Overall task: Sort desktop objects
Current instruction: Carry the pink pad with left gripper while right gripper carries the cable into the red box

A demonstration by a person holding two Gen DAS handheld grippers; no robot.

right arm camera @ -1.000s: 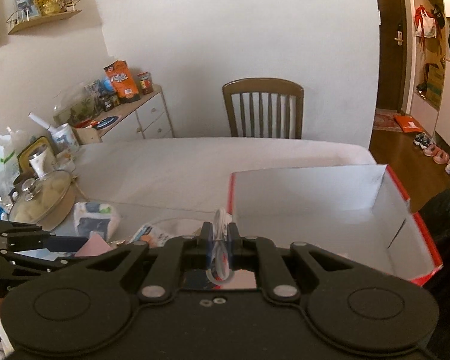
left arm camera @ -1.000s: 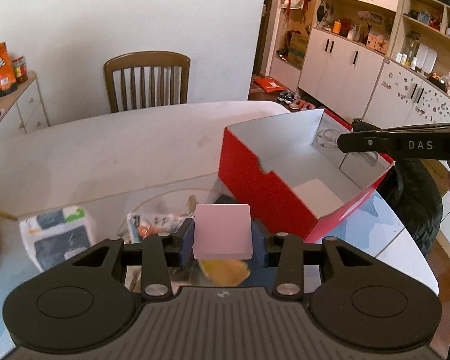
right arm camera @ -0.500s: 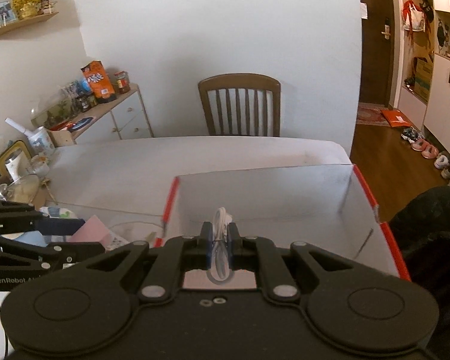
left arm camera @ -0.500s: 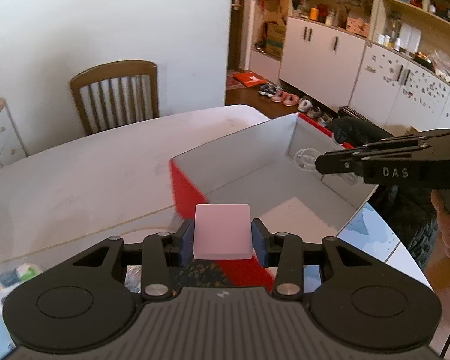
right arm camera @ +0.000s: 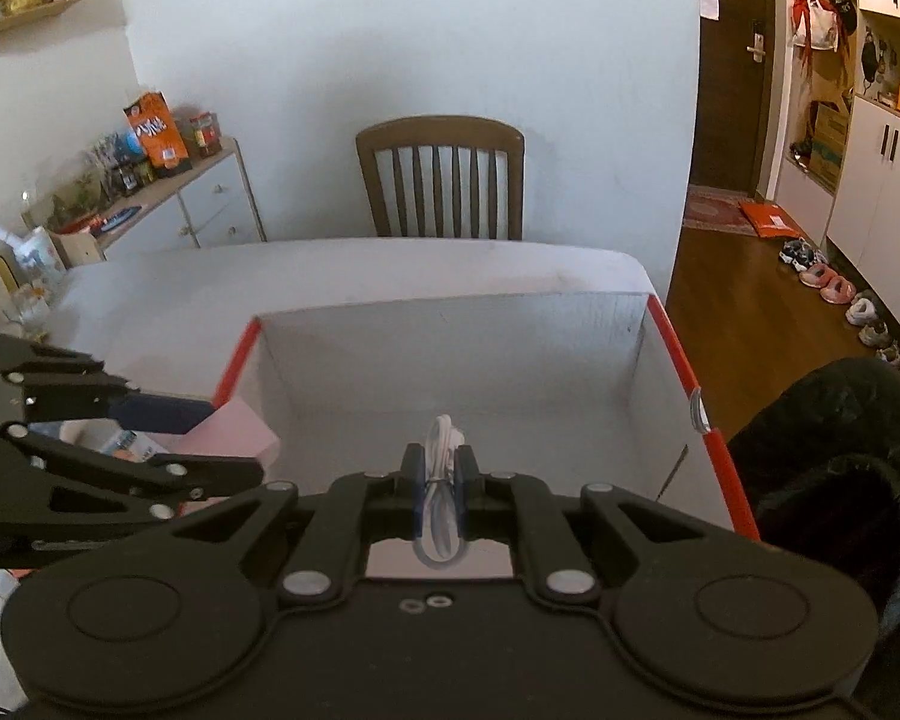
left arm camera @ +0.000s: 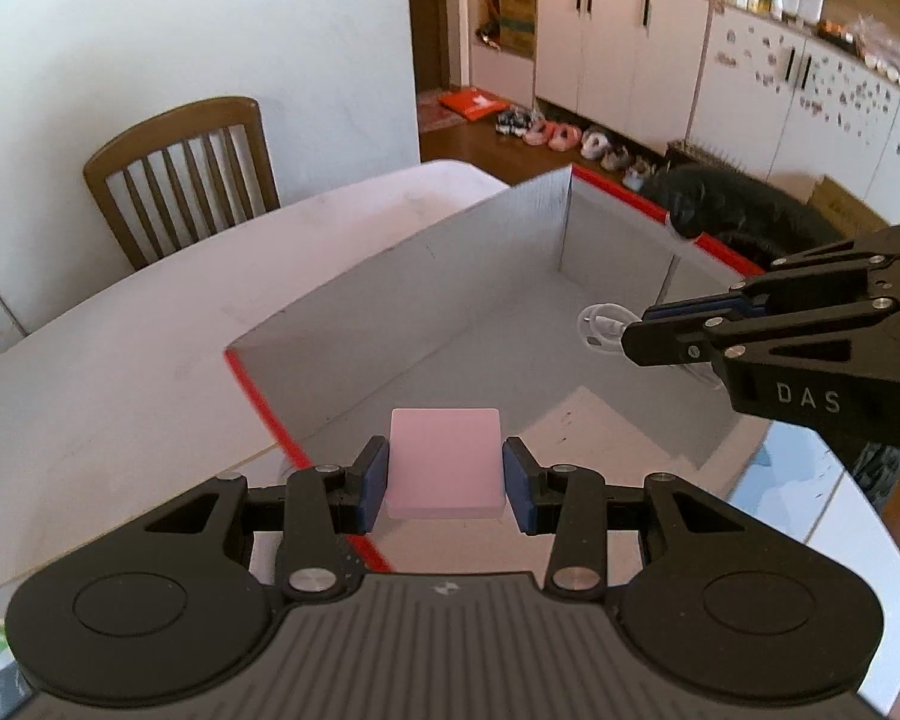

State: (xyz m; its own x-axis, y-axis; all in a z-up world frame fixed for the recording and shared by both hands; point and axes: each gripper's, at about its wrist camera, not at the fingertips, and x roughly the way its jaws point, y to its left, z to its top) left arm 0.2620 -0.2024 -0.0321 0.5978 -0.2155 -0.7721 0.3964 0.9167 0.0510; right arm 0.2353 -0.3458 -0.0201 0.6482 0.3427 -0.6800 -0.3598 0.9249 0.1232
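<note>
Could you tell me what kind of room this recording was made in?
It looks like a home dining area: a white dining table with a wooden chair behind it, white storage cabinets, and shoes on the floor near a door.

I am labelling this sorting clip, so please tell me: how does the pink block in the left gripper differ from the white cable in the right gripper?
The flat pink rectangular block is solid and wide, so the left gripper stands well apart; the coiled white cable is thin, so the right gripper is almost closed. The block lies flat; the cable stands on edge. Both are held over the red-edged box.
</note>
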